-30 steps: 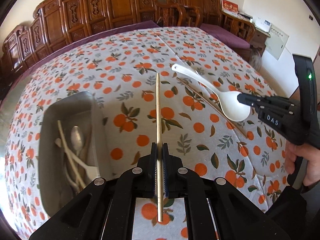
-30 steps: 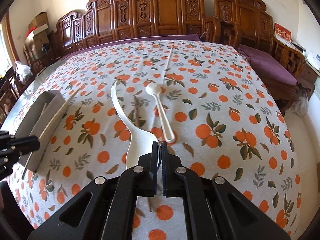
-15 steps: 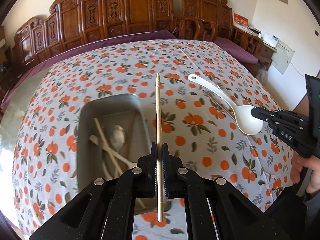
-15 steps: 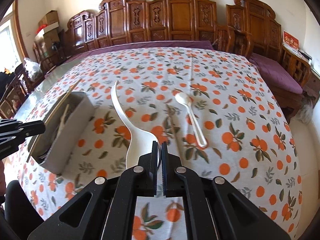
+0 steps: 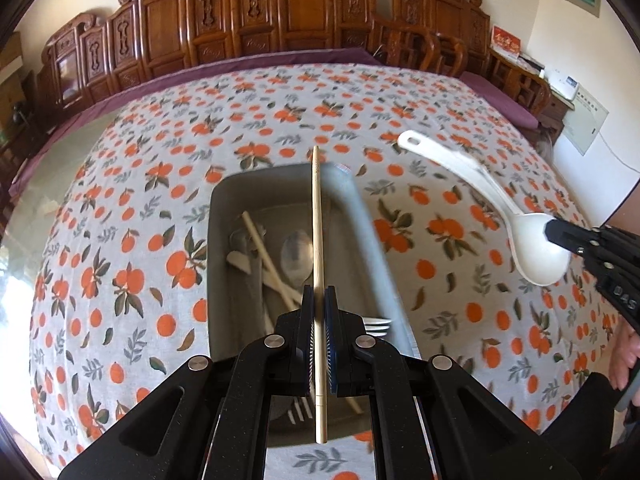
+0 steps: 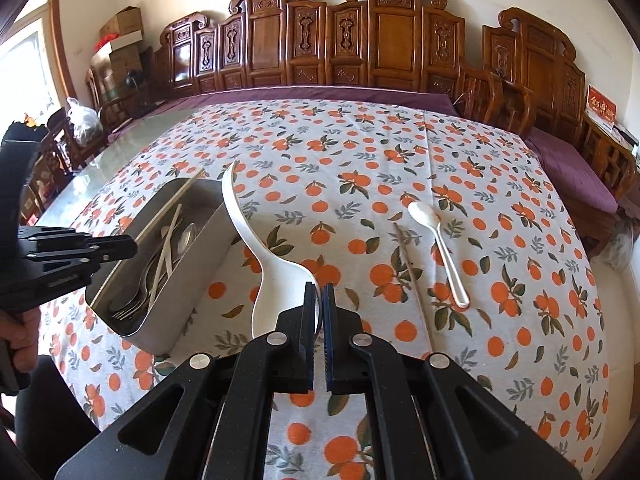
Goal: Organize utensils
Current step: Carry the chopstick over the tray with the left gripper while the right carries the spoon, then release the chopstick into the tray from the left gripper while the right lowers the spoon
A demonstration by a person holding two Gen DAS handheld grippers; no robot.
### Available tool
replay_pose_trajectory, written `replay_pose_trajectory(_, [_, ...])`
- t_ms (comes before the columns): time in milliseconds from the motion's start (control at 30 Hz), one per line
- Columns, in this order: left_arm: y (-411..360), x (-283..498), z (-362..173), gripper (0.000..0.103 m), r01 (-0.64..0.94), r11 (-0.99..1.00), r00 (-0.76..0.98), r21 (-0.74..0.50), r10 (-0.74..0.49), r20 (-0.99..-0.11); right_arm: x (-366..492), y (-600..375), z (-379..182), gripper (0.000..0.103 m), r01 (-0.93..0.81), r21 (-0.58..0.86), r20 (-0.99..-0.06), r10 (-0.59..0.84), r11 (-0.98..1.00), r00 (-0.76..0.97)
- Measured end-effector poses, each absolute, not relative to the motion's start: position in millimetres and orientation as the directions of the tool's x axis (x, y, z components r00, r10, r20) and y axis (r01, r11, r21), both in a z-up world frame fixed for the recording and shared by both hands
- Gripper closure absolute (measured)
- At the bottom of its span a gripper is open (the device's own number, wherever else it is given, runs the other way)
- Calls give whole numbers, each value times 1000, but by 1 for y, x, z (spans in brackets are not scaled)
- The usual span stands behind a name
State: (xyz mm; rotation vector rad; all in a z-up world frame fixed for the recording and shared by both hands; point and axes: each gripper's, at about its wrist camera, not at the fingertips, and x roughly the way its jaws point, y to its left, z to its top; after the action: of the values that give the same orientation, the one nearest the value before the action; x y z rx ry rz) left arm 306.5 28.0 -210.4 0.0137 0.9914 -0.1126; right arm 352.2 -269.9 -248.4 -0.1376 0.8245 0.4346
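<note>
left claw (image 5: 319,300) clamped on a single wooden chopstick (image 5: 317,216), stick running straight up the left wrist view, hanging over the metal tray (image 5: 362,216); tray sits on the surface (image 5: 120,208) with orange-print cloth; inside tray: pale chopsticks (image 5: 264,256), a metal spoon (image 5: 297,254), fork tines (image 5: 376,324) near the near end, other pieces too jumbled to tell; right claw (image 6: 319,300) pinched on the bowl rim of a big white ladle spoon (image 6: 276,280), handle pointing up and away, off the cloth, its handle end reaching over the tray's right wall (image 6: 192,264) in the right wrist view; same ladle seen at right in the left wrist view (image 5: 536,248), gripped at the bowl by the right claw (image 5: 554,230), blurred; still lying on cloth to the right of the ladle: a small white spoon (image 6: 438,240), bowl away, and a thin dark stick (image 6: 406,256) just beside it, apart from it; left claw (image 6: 130,245) visible at left edge of the right view beside the tray; part of a hand (image 6: 22,336) below it; carved wooden chairs (image 6: 360,40) behind the surface
</note>
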Motion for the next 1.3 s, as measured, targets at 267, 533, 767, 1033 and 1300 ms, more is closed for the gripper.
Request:
replay_pose_trajectory(267, [38, 313, -230, 99, 82, 996, 497, -37, -73, -864, 345, -254, -252, 99, -444, 53, -746, 331, 895, 578])
replay_pose_trajectory(533, [51, 305, -219, 90, 65, 996, 511, -61, -86, -855, 340, -228, -246, 99, -461, 74, -749, 355, 884, 560])
replay_pose_trajectory(767, [75, 284, -189, 88, 64, 997, 561, -52, -79, -824, 335, -190, -243, 99, -459, 66, -762, 341, 886, 550])
replay_pose_trajectory(1033, [103, 263, -169, 86, 52, 997, 595, -52, -73, -800, 341, -154, -251, 99, -436, 64, -789, 313, 898, 528])
replay_pose_trajectory(1300, [121, 251, -164, 84, 40, 996, 611, -75, -84, -787, 351, -125, -260, 99, -394, 33, -814, 254, 918, 523])
